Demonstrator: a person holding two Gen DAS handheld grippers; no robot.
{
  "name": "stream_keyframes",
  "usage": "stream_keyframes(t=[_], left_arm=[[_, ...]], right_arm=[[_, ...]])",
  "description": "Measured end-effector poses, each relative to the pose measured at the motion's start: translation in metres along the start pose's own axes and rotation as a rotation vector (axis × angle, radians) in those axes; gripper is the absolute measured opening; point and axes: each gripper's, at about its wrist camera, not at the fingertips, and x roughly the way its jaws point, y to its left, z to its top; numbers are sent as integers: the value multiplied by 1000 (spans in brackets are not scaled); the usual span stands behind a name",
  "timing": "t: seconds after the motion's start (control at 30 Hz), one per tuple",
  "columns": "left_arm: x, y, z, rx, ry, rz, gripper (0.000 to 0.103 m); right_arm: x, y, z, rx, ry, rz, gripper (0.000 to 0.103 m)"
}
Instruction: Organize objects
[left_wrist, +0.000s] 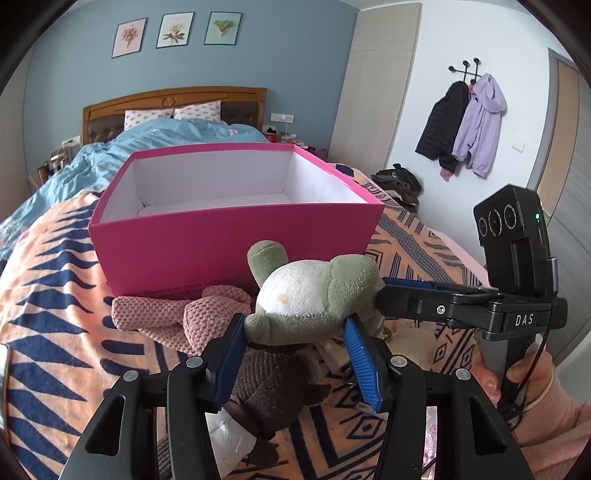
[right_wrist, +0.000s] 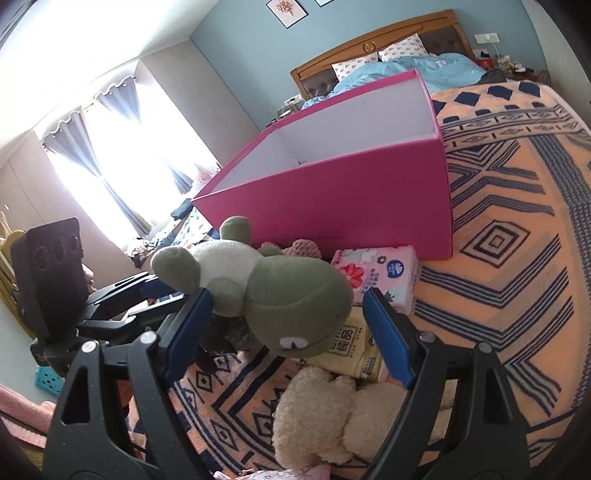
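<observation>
Frog plush (left_wrist: 314, 291) sits on the patterned blanket (left_wrist: 48, 295) just in front of the pink box (left_wrist: 229, 240), on top of a pile: pink knit cloth (left_wrist: 177, 314), brown plush (left_wrist: 273, 387), tissue packs (right_wrist: 376, 273), cream plush (right_wrist: 332, 417). Left gripper (left_wrist: 295, 328) is narrowed on the frog's lower end, blue pads touching both sides, so it looks held. Right gripper (right_wrist: 288, 314) stands wide around the frog's head, pads not pressing. Best move, I'd say: keep the left pinch firm, lift straight up clear of the pile, carry over the near wall, drop inside. Watch the knit cloth snagging. Frog is green with white belly, soft, floppy, head hanging downward.
</observation>
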Motion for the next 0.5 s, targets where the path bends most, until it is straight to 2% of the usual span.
stream_keyframes(t=[0.2, 0.3, 0.43, 0.47, 0.5], left_arm=[[0, 19, 6, -60, -5, 23, 54], [0, 22, 9, -53, -7, 30, 54], [1, 17, 11, -11, -1, 24, 54], [1, 16, 11, 4, -2, 24, 54], [2, 13, 11, 27, -3, 23, 54]], right_arm=[[-2, 0, -2, -2, -9, 23, 84], [3, 1, -4, -23, 13, -25, 85], [13, 4, -2, -48, 28, -40, 85], [16, 7, -1, -64, 34, -44, 83], [17, 8, -1, -76, 32, -36, 70]])
